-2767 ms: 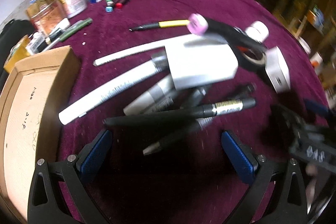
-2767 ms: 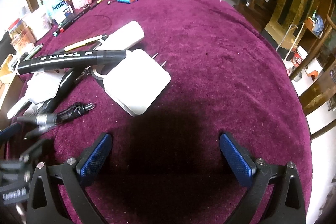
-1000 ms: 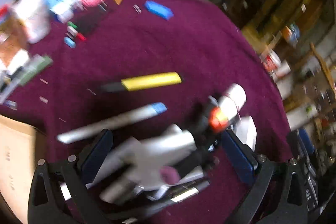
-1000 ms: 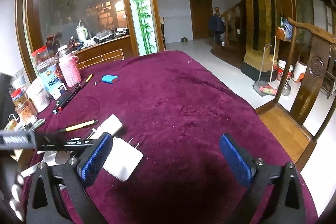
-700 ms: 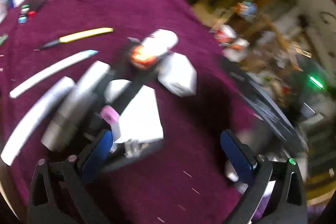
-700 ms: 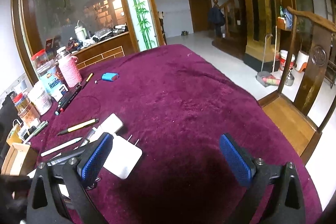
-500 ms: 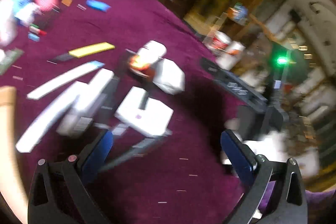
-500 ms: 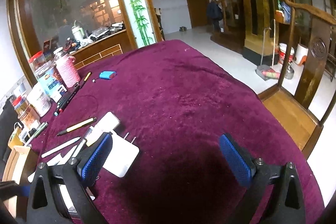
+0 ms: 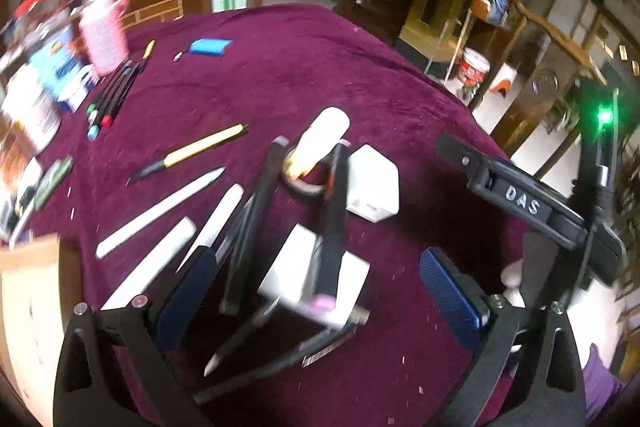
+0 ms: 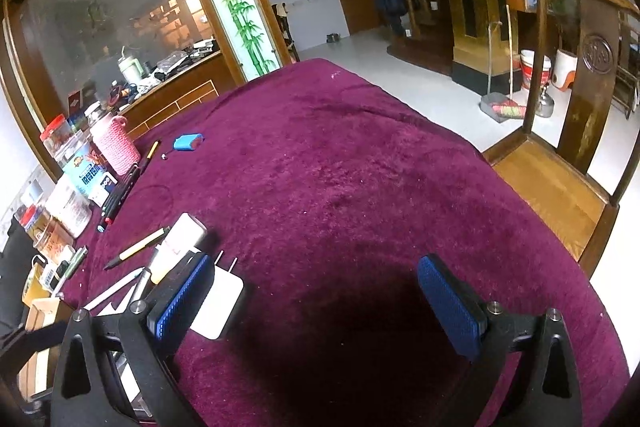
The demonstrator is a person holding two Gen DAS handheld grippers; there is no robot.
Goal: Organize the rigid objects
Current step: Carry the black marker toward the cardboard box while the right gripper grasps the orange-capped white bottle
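A pile of rigid items lies on the purple tablecloth (image 9: pixel 280 75). In the left wrist view I see black markers (image 9: pixel 250 227), white pens (image 9: pixel 160 207), a white charger block (image 9: pixel 376 187), a flat white adapter (image 9: pixel 316 279), a tape roll (image 9: pixel 304 187) and a yellow pen (image 9: pixel 196 151). My left gripper (image 9: pixel 316 291) is open above the pile, holding nothing. My right gripper (image 10: pixel 316 303) is open and empty over bare cloth; it also shows in the left wrist view (image 9: pixel 528 203). The white charger (image 10: pixel 220 299) sits beside its left finger.
A cardboard box (image 9: pixel 24 299) stands at the left edge. Jars, a pink knitted bottle (image 9: pixel 104 35), boxes and a row of markers (image 9: pixel 116 91) line the far left. A blue object (image 9: pixel 210 47) lies farther back. A wooden chair (image 10: pixel 560 167) stands to the right.
Both grippers have lifted and tilted up away from the pile. The left camera swung right and then settled over the pile. Markers in the pile have shifted.
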